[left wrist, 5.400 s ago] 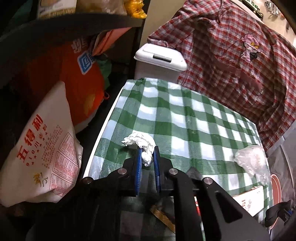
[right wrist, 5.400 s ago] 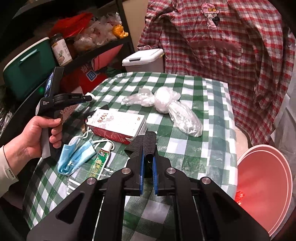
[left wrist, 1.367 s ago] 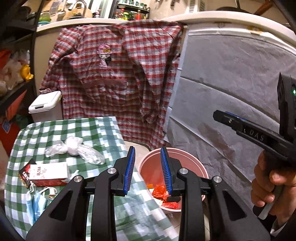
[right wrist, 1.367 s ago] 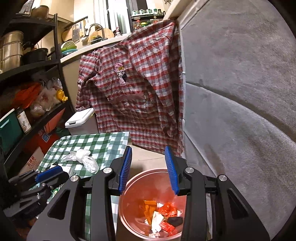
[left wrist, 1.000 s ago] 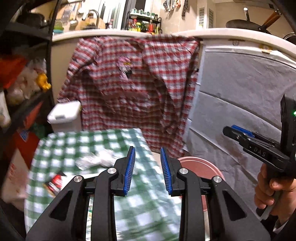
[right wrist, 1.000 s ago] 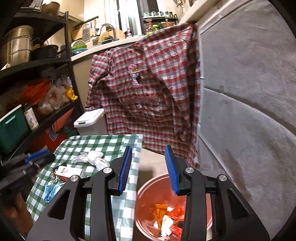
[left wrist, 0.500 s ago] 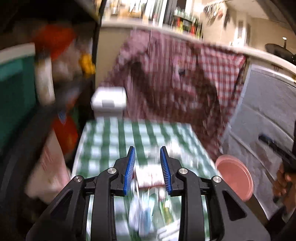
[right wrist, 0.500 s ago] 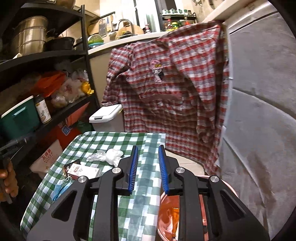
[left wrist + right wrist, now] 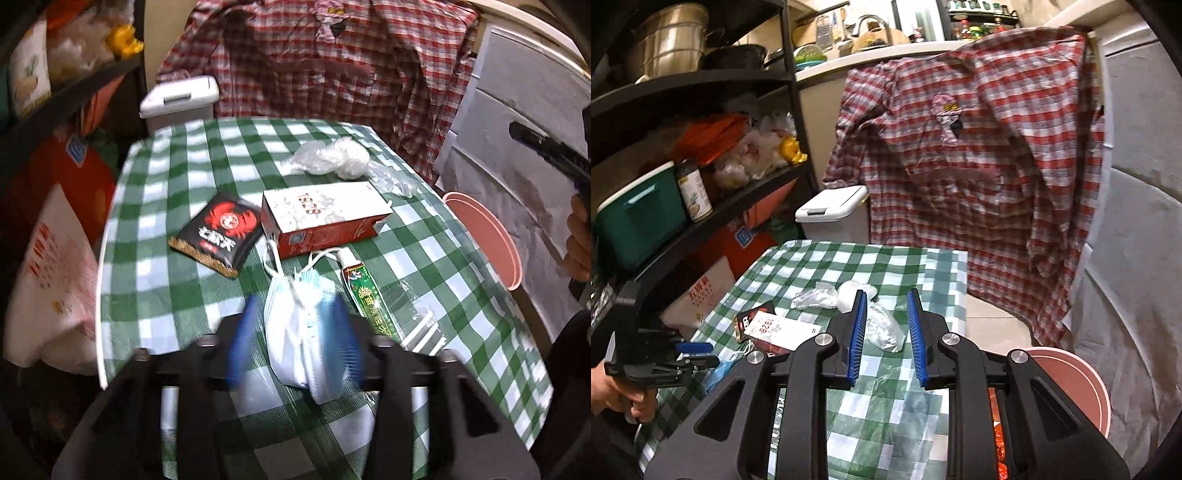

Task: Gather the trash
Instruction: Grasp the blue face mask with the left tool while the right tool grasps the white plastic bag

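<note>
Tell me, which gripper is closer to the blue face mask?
Left. The left gripper straddles the face mask, jaws just opening; the right gripper hovers apart near the bin.

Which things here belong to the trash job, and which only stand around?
Job:
- mask, between the open jaws of the left gripper
- black packet
- carton
- tube
- plastic wrap
- pink bin

Just around:
- plaid shirt
- white lidded bin
- shelf goods

Mask point(image 9: 295, 332) nearest on table point(image 9: 166, 173) — carton point(image 9: 325, 214) behind it, bin point(image 9: 491, 243) off right edge.
</note>
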`<state>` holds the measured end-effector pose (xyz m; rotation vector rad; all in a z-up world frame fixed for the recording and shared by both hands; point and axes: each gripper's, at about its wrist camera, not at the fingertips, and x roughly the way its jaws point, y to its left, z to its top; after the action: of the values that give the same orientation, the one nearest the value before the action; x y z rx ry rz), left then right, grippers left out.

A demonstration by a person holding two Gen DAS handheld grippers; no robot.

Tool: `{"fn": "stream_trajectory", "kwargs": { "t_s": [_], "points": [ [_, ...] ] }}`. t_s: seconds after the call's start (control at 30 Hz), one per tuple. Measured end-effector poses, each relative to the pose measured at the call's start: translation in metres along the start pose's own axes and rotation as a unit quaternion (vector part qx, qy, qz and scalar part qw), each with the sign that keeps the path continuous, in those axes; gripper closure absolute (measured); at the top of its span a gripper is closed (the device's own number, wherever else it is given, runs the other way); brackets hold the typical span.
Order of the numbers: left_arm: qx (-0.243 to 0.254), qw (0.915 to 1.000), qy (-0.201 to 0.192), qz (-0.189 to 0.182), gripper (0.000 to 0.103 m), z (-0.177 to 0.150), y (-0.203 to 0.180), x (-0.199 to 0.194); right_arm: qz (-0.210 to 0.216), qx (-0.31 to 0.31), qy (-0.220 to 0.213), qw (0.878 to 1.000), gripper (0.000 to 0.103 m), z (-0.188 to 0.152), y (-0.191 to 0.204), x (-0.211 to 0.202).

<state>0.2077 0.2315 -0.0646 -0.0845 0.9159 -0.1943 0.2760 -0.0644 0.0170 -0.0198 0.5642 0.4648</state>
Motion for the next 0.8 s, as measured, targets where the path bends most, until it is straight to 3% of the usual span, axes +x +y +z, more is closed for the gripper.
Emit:
{"fn": "stream_trajectory", "kwargs": {
  "t_s": [0.23,0.4,0.53,0.8],
  "points": [
    [0.025,0.999,0.035,-0.012,0.051,-0.005,-0.011,0.022,0.003,-0.004,0.017,1.0,0.08,-0.005,0.003,0.015],
    [0.042,0.9967,0.07,0.001,0.069,-0.01,-0.015,0.037,0.006,-0.008,0.028,1.0,0.08,-0.008,0.007,0.028],
    [0.036,0.9978,0.056,0.001,0.083,-0.003,-0.011,0.028,0.008,-0.014,0.042,0.999,0.079,-0.011,0.009,0.043],
    [0.007,0.9999,0.01,0.01,0.083,0.015,0.003,-0.002,0.008,-0.024,0.071,0.997,0.077,-0.016,0.007,0.078]
  ]
}}
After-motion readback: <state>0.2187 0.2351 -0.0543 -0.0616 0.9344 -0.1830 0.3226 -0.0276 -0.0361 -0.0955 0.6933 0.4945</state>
